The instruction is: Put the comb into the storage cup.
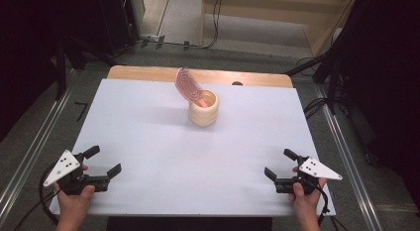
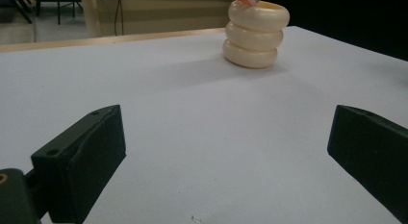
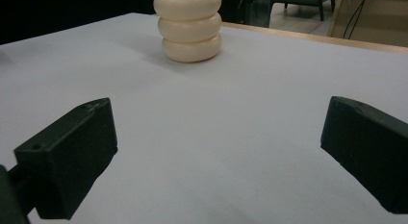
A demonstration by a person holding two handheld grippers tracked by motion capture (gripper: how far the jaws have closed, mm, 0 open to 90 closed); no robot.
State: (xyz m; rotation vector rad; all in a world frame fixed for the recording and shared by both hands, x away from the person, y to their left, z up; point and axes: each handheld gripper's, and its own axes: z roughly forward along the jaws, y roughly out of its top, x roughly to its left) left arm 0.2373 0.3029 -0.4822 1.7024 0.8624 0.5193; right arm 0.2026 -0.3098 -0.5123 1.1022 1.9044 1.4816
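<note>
A cream ribbed wooden cup [image 1: 203,108] stands upright at the back middle of the white table [image 1: 148,142]. A pink hairbrush [image 1: 188,85] leans out of it to the left, handle down inside. The cup [image 2: 255,34] appears far ahead in the left gripper view, and the same cup [image 3: 190,26] in the right gripper view. My left gripper [image 1: 106,161] rests open at the front left with nothing between its jaws. At the front right my right gripper [image 1: 281,164] is open too, also holding nothing. Both are far from the cup.
The white sheet covers a wooden tabletop whose far edge [image 1: 148,72] shows behind it. Cables [image 1: 317,104] and dark stands lie on the floor around the table. A wide bare stretch of table separates the grippers from the cup.
</note>
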